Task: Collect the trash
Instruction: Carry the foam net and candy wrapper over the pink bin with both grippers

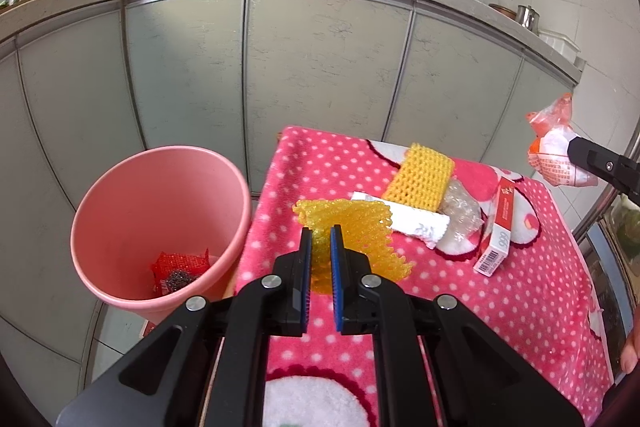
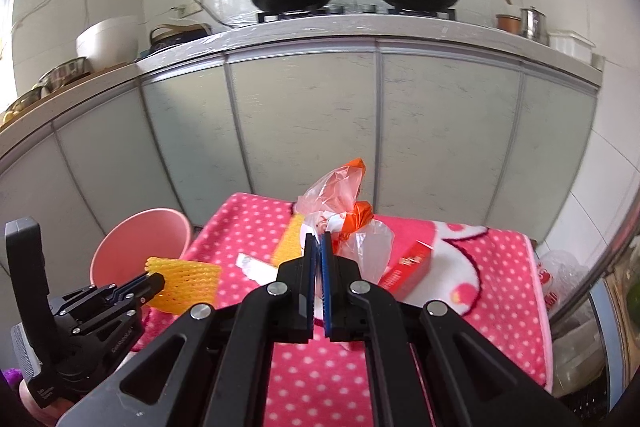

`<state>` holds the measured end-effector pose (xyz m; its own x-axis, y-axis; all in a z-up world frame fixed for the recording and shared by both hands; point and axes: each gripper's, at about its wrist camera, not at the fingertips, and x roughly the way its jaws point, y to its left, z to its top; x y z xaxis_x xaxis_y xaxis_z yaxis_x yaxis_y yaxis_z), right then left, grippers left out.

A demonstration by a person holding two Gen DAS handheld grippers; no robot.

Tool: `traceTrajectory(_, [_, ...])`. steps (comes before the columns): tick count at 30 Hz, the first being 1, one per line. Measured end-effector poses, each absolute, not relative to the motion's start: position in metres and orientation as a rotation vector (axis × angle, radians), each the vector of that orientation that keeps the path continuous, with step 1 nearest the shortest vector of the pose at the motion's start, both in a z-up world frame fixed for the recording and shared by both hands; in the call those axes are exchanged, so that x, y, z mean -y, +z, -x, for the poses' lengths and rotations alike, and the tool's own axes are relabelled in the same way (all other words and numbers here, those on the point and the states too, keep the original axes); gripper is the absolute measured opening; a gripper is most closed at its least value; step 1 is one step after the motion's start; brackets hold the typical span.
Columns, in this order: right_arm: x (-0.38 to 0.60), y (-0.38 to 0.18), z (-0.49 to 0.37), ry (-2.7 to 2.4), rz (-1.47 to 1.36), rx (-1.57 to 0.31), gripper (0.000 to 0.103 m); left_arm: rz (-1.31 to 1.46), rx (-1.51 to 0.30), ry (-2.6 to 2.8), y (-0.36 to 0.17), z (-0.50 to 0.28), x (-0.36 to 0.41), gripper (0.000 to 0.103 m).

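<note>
Left wrist view
Left gripper [image 1: 321,229]: fingers nearly closed, pinching a yellow net [image 1: 352,227]; net spreads sideways above the pink dotted cloth [image 1: 520,299]
Bin [image 1: 160,187]: pink, upright, left of the cloth; holds red mesh [image 1: 180,263] and a dark scrap
Box [image 1: 496,227]: red and white, long axis running away from the camera; "999" readable

Right wrist view
Right gripper [image 2: 319,237]: fingers closed on a crumpled orange-and-clear bag [image 2: 344,203], held above the cloth; bag rises upward
Left gripper: low left, net in its fingers

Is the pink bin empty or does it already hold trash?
Not empty. The left wrist view looks into the pink bin and shows a red foam net with something dark on it at the bottom.
</note>
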<state>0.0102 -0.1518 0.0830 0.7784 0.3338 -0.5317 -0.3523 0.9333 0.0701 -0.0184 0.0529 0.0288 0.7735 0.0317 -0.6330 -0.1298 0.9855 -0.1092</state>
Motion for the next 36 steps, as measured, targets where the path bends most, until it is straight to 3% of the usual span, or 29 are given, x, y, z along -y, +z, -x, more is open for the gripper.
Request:
traceTrajectory(14, [0.045,0.075,-0.024,0.586,0.131,-0.598,0.002,0.221,-0.673,0.207,0.027,0.022,-0.111,0.008])
traceTrajectory(36, [-0.093,0.012,-0.057,0.757,0.324,-0.715,0.003,0.301,-0.739,0.419,-0.016,0.005,-0.213,0.008])
